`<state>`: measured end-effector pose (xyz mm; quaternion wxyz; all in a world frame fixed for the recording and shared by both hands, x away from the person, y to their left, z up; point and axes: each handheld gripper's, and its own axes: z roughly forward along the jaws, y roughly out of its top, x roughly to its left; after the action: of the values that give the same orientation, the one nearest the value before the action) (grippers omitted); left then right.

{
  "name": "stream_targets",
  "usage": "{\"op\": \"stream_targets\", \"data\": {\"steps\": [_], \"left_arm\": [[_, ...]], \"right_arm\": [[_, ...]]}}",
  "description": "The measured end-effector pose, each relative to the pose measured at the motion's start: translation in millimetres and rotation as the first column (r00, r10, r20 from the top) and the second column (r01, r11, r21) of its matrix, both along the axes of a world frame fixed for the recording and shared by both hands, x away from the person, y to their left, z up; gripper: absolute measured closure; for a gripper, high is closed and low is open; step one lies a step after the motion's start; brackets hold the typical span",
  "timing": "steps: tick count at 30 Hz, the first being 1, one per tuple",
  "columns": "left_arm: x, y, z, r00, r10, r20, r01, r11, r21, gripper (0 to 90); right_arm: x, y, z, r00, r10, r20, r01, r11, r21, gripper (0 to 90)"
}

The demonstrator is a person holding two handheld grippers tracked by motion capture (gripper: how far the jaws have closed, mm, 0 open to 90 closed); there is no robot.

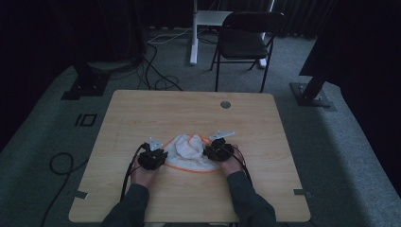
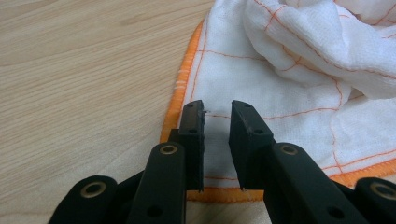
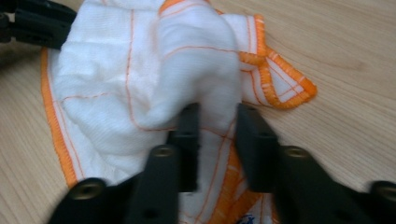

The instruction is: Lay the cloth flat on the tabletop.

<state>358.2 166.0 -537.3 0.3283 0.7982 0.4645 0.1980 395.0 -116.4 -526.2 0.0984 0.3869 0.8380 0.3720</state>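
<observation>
Dim carpeted room, a folding chair [image 1: 246,40] behind; the wooden surface [image 1: 142,113] carried one white cloth [image 1: 189,152] with orange hem, crumpled, near the person's edge. It lay between the two tools, long axis running left to right. Left gripper [image 2: 217,119] stood over the flat hemmed corner, fingers [image 2: 192,126] narrowly parted, holding nothing. Right gripper [image 3: 217,123] faced the raised fold, fingers [image 3: 189,126] narrowly parted with fabric between them, not visibly clamped. Both appeared equally near.
</observation>
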Motion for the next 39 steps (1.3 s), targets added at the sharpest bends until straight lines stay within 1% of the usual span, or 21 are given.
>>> {"op": "stream_targets", "data": {"steps": [2,5,7,10,11,12,14,17,22,24,26,27,28,29,31,34,35,36,37,39], "left_arm": [[-0.9,0.4,0.0,1.0,0.003,-0.001,-0.003,1.0,-0.002,76.4],[-2.0,1.6,0.0,1.0,0.001,-0.003,-0.001,1.0,-0.005,76.9],[-2.7,2.3,-0.1,1.0,0.003,-0.005,-0.003,0.9999,-0.012,76.9],[-3.3,2.8,-0.1,1.0,0.003,-0.005,-0.003,1.0,-0.01,76.9],[-3.4,2.6,0.0,1.0,0.003,-0.005,-0.003,1.0,-0.008,76.9],[-3.5,2.4,0.0,1.0,0.004,-0.005,-0.004,1.0,-0.007,76.9],[-3.6,2.5,-0.3,1.0,0.005,-0.003,-0.005,0.9999,-0.01,76.9],[-4.0,2.7,-0.7,1.0,0.005,0.001,-0.005,0.9999,-0.012,76.8],[-4.1,2.9,-0.6,1.0,0.003,0.001,-0.003,0.9999,-0.011,76.8],[-4.5,3.0,-0.7,1.0,0.003,0.001,-0.003,0.9999,-0.01,76.8],[-4.7,3.2,-0.7,1.0,0.003,0.001,-0.003,0.9999,-0.012,76.8],[-4.7,3.3,-0.7,1.0,0.003,0.001,-0.003,0.9999,-0.011,76.7],[-4.7,3.3,-0.8,1.0,0.003,0.001,-0.003,0.9999,-0.012,76.7],[-4.7,3.3,-0.8,1.0,0.002,0.001,-0.002,0.9999,-0.011,76.7],[-4.7,3.3,-0.8,1.0,0.002,0.001,-0.002,0.9999,-0.011,76.7],[-4.9,3.3,-0.9,1.0,0.003,0.002,-0.003,0.9999,-0.011,76.7],[-4.9,3.3,-0.9,1.0,0.003,0.002,-0.003,0.9999,-0.01,76.7],[-5.0,3.3,-0.9,1.0,0.003,0.003,-0.003,0.9999,-0.011,76.7],[-5.0,3.3,-0.9,1.0,0.003,0.003,-0.003,0.9999,-0.011,76.7],[-5.0,3.3,-1.0,1.0,0.003,0.003,-0.003,0.9999,-0.011,76.7]], "right_arm": [[-1.5,0.4,1.6,0.9999,0.004,0.011,-0.004,1.0,-0.011,86.4],[-2.6,-2.3,4.7,0.9996,0.001,0.027,0.0,1.0,-0.017,90.0],[-2.9,-6.0,7.0,0.9993,-0.008,0.035,0.009,1.0,-0.014,90.0],[-2.6,-11.1,9.5,0.999,-0.018,0.042,0.019,1.0,-0.011,90.0],[-1.7,-12.4,9.7,0.999,-0.016,0.043,0.016,1.0,-0.004,87.1],[-0.9,-13.3,10.3,0.9991,-0.021,0.038,0.021,1.0,0.01,80.1],[2.1,-13.8,11.2,0.9989,-0.036,0.03,0.034,0.999,0.042,69.9],[3.8,-9.7,15.2,0.9978,-0.053,0.039,0.051,0.997,0.057,63.2],[9.1,-1.9,22.7,0.9958,-0.074,0.054,0.07,0.995,0.07,61.0],[13.8,1.2,23.0,0.9957,-0.079,0.048,0.075,0.995,0.071,59.2],[17.9,3.3,20.4,0.9965,-0.078,0.029,0.076,0.995,0.069,57.8],[20.2,5.1,17.5,0.9974,-0.072,0.008,0.071,0.994,0.08,56.3],[21.4,6.4,15.6,0.9978,-0.067,-0.002,0.067,0.995,0.079,55.2],[22.7,8.9,12.2,0.9981,-0.057,-0.021,0.059,0.996,0.071,54.2],[23.6,13.0,7.4,0.9982,-0.046,-0.038,0.048,0.997,0.056,54.0],[24.6,17.1,2.5,0.9976,-0.034,-0.061,0.036,0.998,0.042,55.9],[24.7,17.9,1.5,0.9976,-0.023,-0.065,0.025,0.999,0.033,58.7],[24.5,18.2,1.2,0.9978,-0.017,-0.064,0.019,0.999,0.03,63.5],[23.6,18.7,1.5,0.9984,0.0,-0.057,0.002,1.0,0.029,70.6],[21.0,19.9,3.8,0.9993,0.008,-0.036,-0.008,1.0,0.007,78.8]]}}
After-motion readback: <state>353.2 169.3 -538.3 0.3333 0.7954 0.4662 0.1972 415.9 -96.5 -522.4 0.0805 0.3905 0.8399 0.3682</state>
